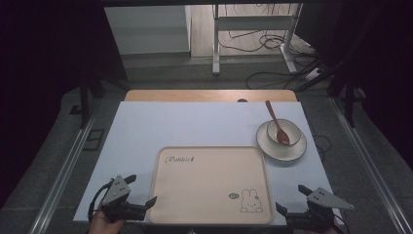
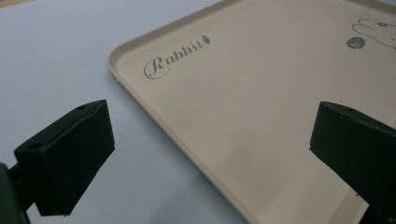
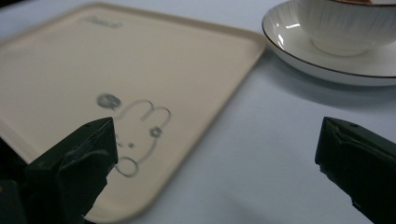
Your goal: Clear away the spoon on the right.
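**Hovering at tray's near corners, both grippers spread**

Left gripper (image 1: 140,194) is held at the near-left corner of the beige tray (image 1: 209,156); its fingers (image 2: 70,154) are spread wide, nothing between them but tray rim and counter. One finger is seen over the white counter (image 1: 195,124), the other over the tray surface. Whether the tray is touched cannot be told.

Right gripper (image 1: 292,201) is held at the near-right corner, fingers (image 3: 79,163) likewise spread and empty; the rabbit print (image 3: 140,135) is seen just past one finger.

Tray lies flat at the counter's near middle. Beyond its far-right corner, just beside it, a white saucer (image 1: 297,146) is set with a cup (image 1: 283,130) on it; a brown spoon (image 1: 275,122) is rested in the cup, handle leaning away.
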`<state>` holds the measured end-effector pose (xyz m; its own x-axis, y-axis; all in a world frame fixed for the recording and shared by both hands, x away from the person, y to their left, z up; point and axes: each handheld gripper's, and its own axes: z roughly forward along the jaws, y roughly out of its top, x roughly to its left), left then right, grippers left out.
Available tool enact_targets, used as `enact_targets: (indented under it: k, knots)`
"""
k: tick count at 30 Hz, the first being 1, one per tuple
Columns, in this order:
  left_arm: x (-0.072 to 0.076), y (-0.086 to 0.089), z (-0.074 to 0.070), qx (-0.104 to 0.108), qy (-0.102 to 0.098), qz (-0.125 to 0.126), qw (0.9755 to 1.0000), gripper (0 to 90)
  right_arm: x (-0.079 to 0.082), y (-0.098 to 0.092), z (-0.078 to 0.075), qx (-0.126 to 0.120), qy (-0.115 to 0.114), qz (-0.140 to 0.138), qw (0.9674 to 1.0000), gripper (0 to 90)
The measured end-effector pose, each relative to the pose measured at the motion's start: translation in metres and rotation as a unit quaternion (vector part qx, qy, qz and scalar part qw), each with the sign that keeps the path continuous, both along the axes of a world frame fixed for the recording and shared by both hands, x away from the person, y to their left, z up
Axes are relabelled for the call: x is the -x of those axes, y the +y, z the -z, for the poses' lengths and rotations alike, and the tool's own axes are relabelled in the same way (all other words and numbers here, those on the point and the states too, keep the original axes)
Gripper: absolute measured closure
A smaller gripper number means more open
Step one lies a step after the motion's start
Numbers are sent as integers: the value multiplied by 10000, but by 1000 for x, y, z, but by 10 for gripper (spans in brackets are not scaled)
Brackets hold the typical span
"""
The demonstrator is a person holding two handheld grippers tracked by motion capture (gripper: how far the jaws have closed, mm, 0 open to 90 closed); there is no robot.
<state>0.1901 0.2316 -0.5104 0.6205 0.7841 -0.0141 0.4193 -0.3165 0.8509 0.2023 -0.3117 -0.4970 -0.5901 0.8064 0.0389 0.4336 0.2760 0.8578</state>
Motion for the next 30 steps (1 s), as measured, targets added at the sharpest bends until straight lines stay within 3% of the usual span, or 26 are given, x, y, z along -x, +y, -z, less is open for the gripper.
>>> enact_targets:
  k: [6,18,30]
  knots:
    - [0,0,0,3,-10,-5,10000,0,1,2,-1,226,-159,-4,9996,0]
    - [0,0,0,3,17,20,10000,0,-3,7,4,591,-12,-126,9982,0]
    - [0,1,0,33,24,-63,10000,0,-4,8,3,647,-42,-79,9979,0]
